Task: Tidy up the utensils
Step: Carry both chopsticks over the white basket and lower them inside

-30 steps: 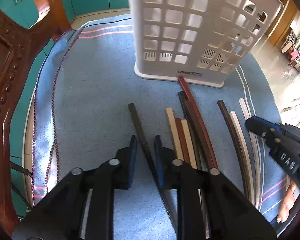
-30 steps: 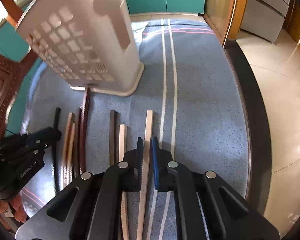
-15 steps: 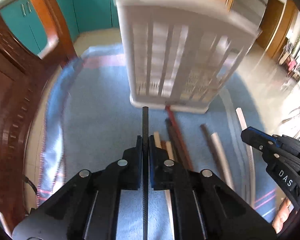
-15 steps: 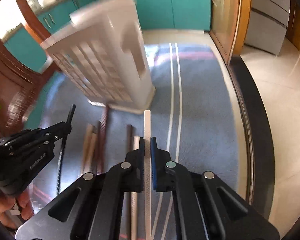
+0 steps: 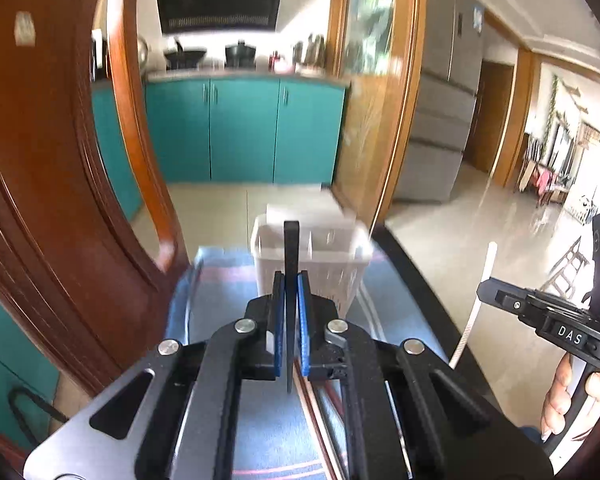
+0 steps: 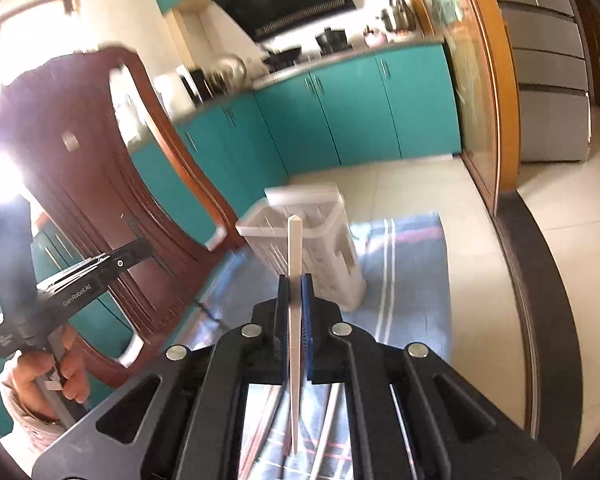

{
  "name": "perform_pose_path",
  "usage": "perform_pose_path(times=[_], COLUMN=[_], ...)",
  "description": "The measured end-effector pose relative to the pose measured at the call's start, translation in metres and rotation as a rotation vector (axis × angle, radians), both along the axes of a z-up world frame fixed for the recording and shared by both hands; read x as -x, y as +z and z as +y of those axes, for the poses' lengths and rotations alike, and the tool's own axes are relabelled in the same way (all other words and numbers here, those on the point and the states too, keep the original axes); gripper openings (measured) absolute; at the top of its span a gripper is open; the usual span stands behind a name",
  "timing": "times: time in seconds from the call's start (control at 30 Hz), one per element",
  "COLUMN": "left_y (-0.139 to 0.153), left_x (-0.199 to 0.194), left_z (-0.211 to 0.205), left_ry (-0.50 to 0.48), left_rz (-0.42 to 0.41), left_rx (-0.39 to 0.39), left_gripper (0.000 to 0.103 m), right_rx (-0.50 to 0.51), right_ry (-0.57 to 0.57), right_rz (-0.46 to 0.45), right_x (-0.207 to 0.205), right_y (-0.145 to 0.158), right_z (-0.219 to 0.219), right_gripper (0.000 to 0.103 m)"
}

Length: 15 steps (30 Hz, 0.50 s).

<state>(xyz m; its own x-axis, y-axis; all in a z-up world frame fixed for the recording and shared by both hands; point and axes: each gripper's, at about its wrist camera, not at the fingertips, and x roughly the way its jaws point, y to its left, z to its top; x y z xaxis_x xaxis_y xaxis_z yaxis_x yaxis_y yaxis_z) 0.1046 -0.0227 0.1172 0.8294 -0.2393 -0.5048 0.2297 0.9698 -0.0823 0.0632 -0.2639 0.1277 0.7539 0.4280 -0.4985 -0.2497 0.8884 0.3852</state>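
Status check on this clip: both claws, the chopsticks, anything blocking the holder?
Left claw shut on black chopstick. Right claw shut on pale chopstick. Both raised, short of white holder. Nothing seen blocking it.

Black chopstick (image 5: 291, 240) and cream chopstick (image 6: 294, 248) upright before white basket (image 5: 332, 268)

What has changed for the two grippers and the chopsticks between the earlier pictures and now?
The left gripper closed its jaws on the black chopstick and lifted it off the blue cloth. The right gripper likewise clamped and raised the pale cream chopstick. Both sticks now point up toward the white slotted plastic holder, which stayed standing on the cloth; other chopsticks remain lying there.
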Motion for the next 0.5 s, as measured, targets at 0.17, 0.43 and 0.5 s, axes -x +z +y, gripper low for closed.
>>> perform_pose_path(times=[0.17,0.43,0.5], left_y=[0.063,0.090,0.086], left_x=[-0.003,-0.051,-0.063], left_z=[0.011,0.033,0.034], left_ry=[0.034,0.104,0.120], left_rz=[-0.129,-0.220,-0.219], left_rx=[0.087,0.268,0.282], left_gripper=[0.007,0.007,0.007], right_rx=[-0.059,-0.098,-0.087], right_ry=[-0.053,-0.289,-0.317], right_rz=[-0.099,-0.358,-0.378], right_x=[-0.020,-0.050,-0.063], right_y=[0.050,0.099,0.088], right_z=[-0.004,-0.004,0.001], right_gripper=[0.007,0.007,0.007])
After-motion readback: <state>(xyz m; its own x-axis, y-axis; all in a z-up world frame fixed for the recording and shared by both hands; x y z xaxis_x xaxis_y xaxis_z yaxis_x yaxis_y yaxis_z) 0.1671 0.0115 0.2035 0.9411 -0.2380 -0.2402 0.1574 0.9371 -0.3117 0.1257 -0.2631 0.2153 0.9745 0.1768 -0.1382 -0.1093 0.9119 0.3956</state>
